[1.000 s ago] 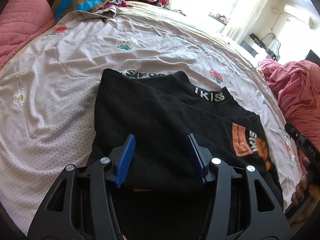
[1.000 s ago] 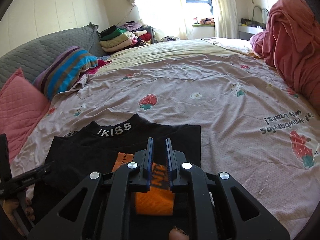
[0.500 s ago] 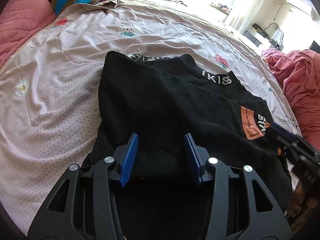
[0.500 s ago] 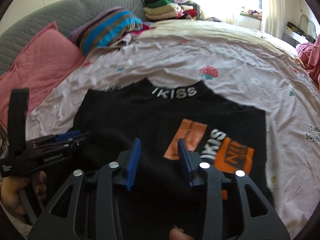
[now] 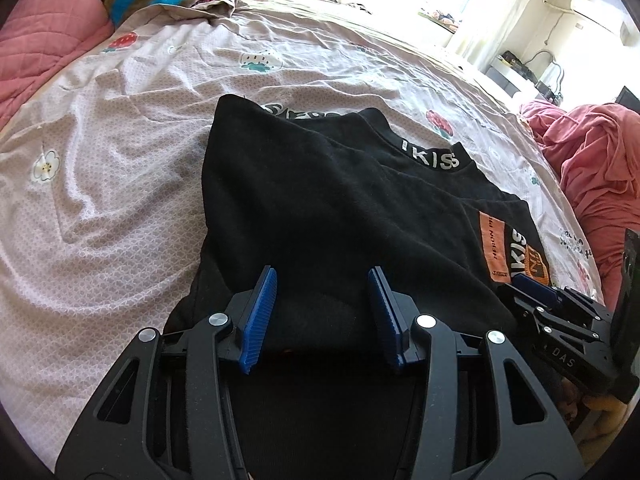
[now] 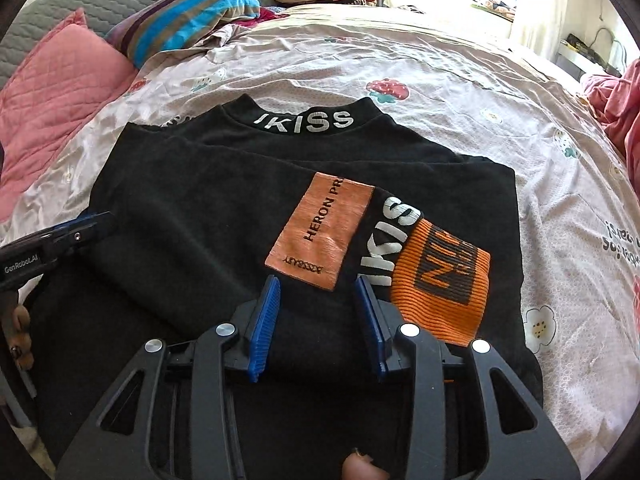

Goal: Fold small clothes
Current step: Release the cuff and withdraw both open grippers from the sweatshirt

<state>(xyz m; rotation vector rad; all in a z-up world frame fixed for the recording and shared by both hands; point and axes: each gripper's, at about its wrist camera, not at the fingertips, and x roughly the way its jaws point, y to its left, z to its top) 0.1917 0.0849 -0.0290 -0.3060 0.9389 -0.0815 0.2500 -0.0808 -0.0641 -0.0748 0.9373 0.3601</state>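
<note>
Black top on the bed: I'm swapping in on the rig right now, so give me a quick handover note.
Left gripper: open, over the near edge of the black top, nothing pinched.
Right gripper: jaws have just been opening, now open, nothing between the pads; it sits near the orange cuff.
Top lies flat on the bedspread, collar away from you.
Done: both sleeves folded across the body.
Left: probably fold the near edge toward the collar.

Both fisheye wrist cameras look steeply down along blue-padded fingers, close over a black folded sweatshirt (image 5: 340, 216) with white collar lettering, on a pink strawberry-print bedsheet (image 5: 120, 168). The left view looks from its plain side, the right from its orange-patched side; both share the collar.
</note>
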